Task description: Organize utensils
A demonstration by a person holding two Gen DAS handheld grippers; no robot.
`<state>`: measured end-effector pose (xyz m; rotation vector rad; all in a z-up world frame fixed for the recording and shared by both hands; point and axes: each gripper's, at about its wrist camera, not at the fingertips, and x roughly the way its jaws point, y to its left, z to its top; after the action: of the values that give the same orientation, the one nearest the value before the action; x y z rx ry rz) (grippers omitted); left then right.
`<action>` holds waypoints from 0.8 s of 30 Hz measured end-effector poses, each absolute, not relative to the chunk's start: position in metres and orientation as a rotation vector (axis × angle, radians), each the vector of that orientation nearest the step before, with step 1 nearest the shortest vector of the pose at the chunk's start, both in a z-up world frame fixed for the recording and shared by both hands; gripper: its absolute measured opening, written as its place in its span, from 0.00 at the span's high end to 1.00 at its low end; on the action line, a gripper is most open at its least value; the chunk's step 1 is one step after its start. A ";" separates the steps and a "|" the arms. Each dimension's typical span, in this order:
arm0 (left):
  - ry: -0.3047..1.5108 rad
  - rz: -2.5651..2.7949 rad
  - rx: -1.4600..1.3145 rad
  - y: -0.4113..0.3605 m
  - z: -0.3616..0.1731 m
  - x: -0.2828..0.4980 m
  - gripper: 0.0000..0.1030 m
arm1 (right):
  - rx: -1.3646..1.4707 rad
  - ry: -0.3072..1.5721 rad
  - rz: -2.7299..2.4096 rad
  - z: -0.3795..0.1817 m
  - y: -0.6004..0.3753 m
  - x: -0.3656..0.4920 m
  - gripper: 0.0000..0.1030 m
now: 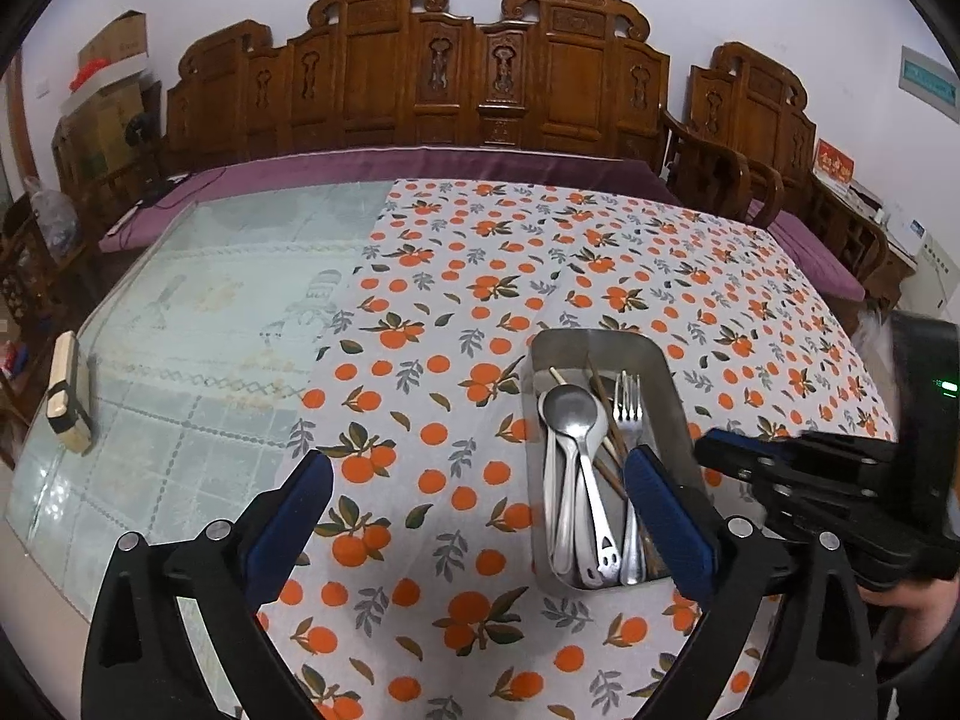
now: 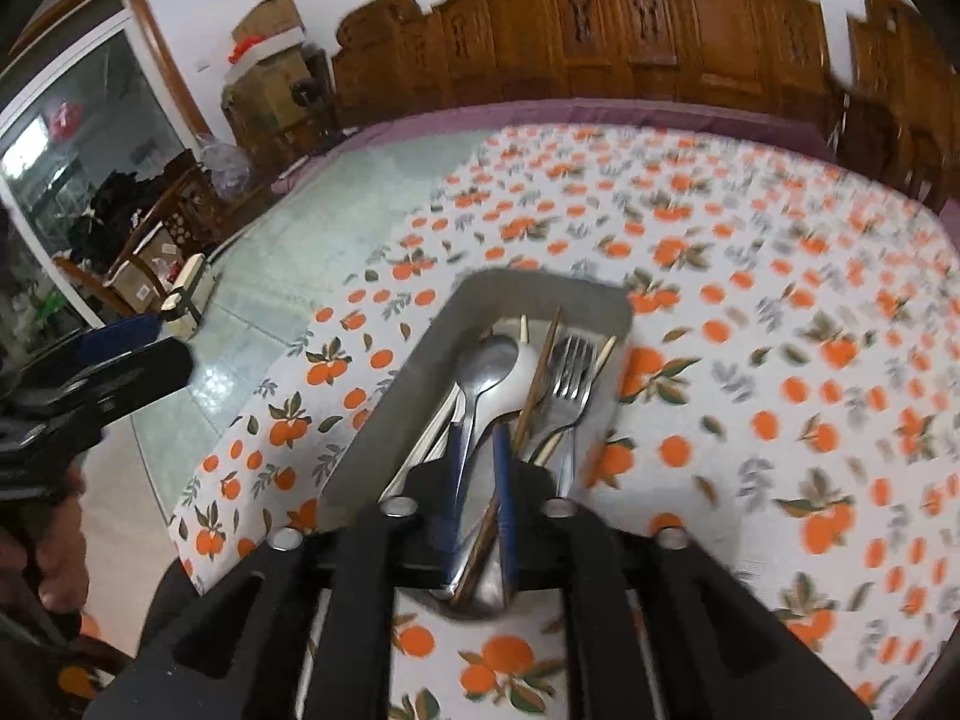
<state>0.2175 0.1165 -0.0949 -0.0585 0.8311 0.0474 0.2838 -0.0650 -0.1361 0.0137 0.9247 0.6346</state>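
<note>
Blue-padded jaws of the left gripper [image 1: 480, 501] stood wide and empty just left of the steel tray [image 1: 672, 384]; the right gripper [image 2: 480, 450] hung slightly parted, gripping nothing, over the spoons [image 2: 486, 366] and fork [image 2: 570, 372] inside. A careless lift might have snagged a handle.

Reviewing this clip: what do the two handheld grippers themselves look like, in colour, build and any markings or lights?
Both are matte black frames with angular cut-outs and round silver bolt heads. The left gripper has long fingers faced with blue pads. The right gripper carries narrower blue pads on the same black build; in the left wrist view a small green light glows on its black housing. No cables or sleeves are clearly visible.
</note>
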 end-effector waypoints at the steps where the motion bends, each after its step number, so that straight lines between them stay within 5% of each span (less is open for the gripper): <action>1: 0.827 0.047 -0.059 0.115 -0.093 0.215 0.08 | -0.001 0.899 0.624 -0.128 -0.070 0.276 0.67; 5: 0.807 0.048 -0.052 0.104 -0.083 0.205 0.08 | -0.029 0.818 0.578 -0.102 -0.092 0.251 0.37; 11: 0.774 0.029 -0.029 0.080 -0.068 0.183 0.08 | -0.008 0.734 0.480 -0.074 -0.132 0.214 0.07; 24: 0.697 -0.018 -0.001 0.020 -0.052 0.109 0.08 | 0.015 0.646 0.342 -0.050 -0.196 0.137 0.03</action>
<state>0.1086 0.0198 -0.0518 -0.0008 0.6967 -0.0178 0.1365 -0.1960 -0.0496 0.0146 0.6459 0.3419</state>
